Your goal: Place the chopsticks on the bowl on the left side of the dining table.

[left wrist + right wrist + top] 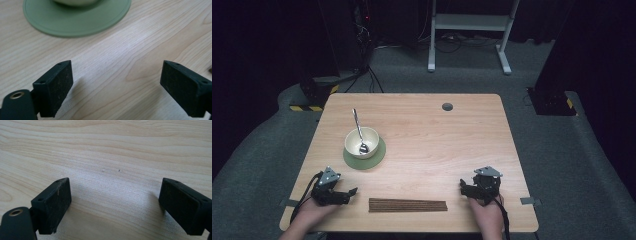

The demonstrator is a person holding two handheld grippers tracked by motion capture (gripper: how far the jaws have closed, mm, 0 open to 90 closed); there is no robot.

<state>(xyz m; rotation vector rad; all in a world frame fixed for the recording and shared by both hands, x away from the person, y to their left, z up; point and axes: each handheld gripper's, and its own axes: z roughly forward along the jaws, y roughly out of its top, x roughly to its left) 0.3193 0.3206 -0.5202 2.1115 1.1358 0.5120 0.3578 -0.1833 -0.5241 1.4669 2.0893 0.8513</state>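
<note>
Both grippers rest low on the wooden table (437,135) near its front edge. The left gripper (347,192) has its jaws spread wide with nothing but bare wood between them; the right gripper (466,187) is likewise wide open over bare wood. Between the 2 grippers, close to the front edge, lies a bundle of dark chopsticks (408,205). Ahead of the left gripper sits a green mat (75,17) carrying a cream bowl (361,142) with 1 spoon (358,131) in it. The table's far and right parts lie bare.
</note>
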